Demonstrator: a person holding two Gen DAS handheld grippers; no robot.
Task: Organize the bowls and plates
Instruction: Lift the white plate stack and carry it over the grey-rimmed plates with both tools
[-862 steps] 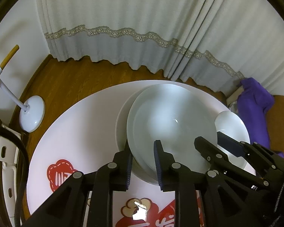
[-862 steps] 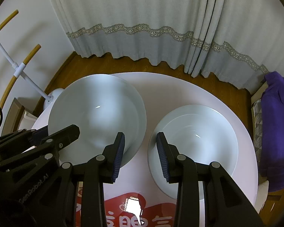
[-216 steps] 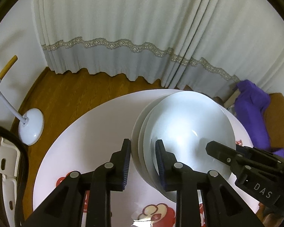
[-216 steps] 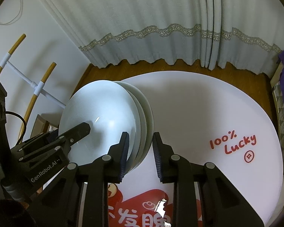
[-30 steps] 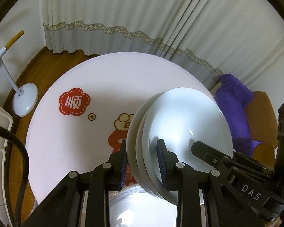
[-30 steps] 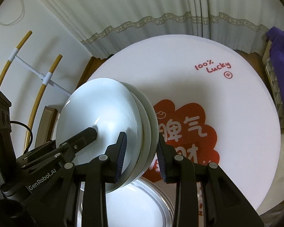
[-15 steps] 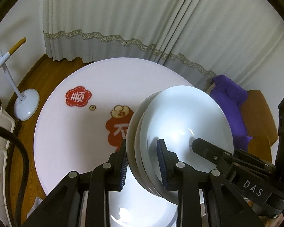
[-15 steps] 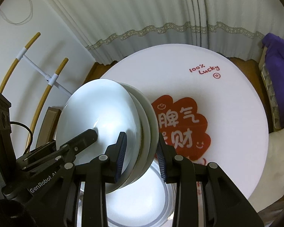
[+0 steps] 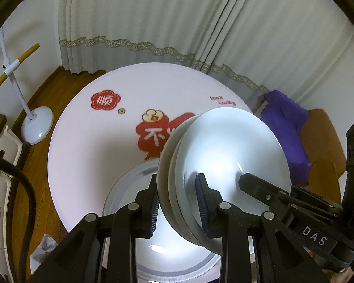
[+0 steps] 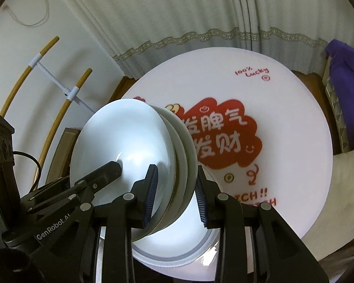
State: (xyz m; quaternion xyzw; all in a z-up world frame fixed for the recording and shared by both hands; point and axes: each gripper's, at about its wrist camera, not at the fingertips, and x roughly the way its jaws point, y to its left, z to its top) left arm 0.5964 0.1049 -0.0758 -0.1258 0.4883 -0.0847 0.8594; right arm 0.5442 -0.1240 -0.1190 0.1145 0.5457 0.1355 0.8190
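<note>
Both tools, left tool (image 9: 178, 201) and right tool (image 10: 174, 192), clamp our stack of white bowls (image 9: 226, 162) by opposite rims, directly above the grey-rimmed plate (image 9: 129, 176).

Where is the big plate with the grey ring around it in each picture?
Left wrist view: the grey-rimmed plate lies at the bottom middle, on the table under the held stack of bowls.
Right wrist view: the same plate lies at the bottom middle, below the stack.
Shared landmark: the red "100% Lucky" writing on the table.
</note>
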